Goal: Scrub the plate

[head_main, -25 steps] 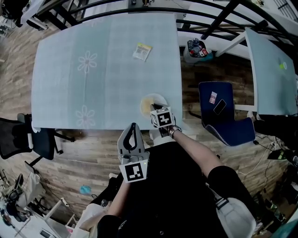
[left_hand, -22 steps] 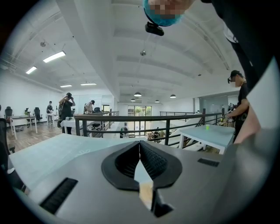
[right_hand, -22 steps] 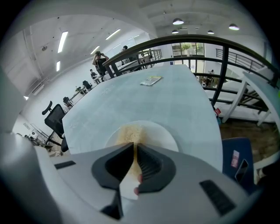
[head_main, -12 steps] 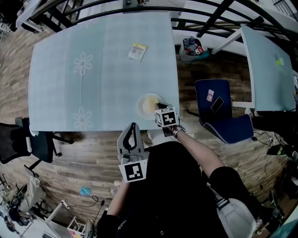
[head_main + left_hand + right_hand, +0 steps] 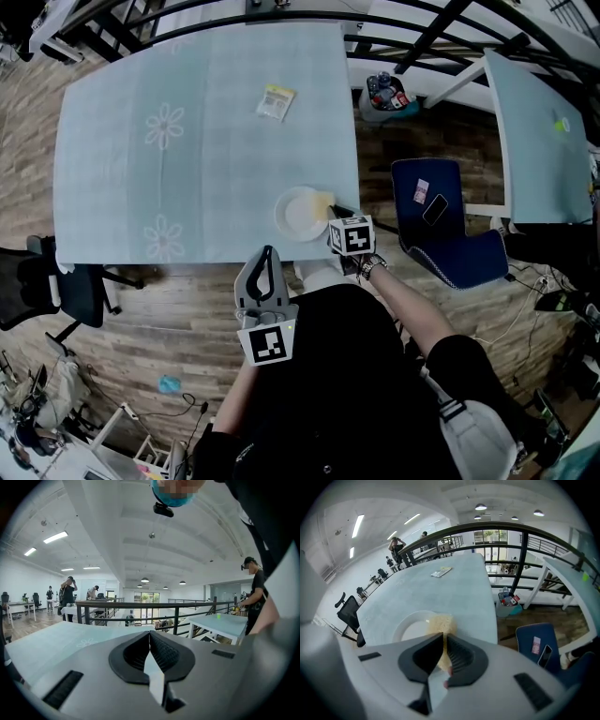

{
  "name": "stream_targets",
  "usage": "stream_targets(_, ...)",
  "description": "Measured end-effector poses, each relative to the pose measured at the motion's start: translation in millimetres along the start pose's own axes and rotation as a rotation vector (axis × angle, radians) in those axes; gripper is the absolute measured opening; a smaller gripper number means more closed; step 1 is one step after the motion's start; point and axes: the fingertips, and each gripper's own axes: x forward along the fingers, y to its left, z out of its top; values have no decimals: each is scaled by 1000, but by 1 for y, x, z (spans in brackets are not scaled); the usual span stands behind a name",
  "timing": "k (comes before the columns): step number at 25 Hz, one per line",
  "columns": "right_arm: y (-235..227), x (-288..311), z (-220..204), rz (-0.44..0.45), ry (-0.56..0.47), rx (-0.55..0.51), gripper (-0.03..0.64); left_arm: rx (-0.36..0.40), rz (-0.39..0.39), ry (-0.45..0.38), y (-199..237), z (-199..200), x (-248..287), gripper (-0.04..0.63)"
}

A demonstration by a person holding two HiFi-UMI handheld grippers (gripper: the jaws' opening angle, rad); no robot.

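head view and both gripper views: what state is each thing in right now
plate, flat on the table by its near edge
sponge, clamped in the right gripper, at the plate's rim
right gripper, shut on the sponge
left gripper, shut, empty, held off the table
packet, lying flat on the table's far side

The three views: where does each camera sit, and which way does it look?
Head view: on the person's head, looking down on the table; both forearms, the left gripper and the right gripper show.
Left gripper view: rides the left gripper, faces across the table toward a railing; its shut, empty jaws and the person's shirt show.
Right gripper view: rides the right gripper, looks down at the plate; jaws shut on the sponge.
Shared: head and right gripper views both show plate and sponge.
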Motion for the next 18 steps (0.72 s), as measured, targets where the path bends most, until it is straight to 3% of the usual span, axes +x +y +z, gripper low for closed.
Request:
stream_targets(9,-18,-17,6,-40,-10,26,31,-10,14,0,7,-4,0,14)
stream_targets(18,59,-17,2,123,14,-68,29,-3,25,-5,14,-3,-2,14)
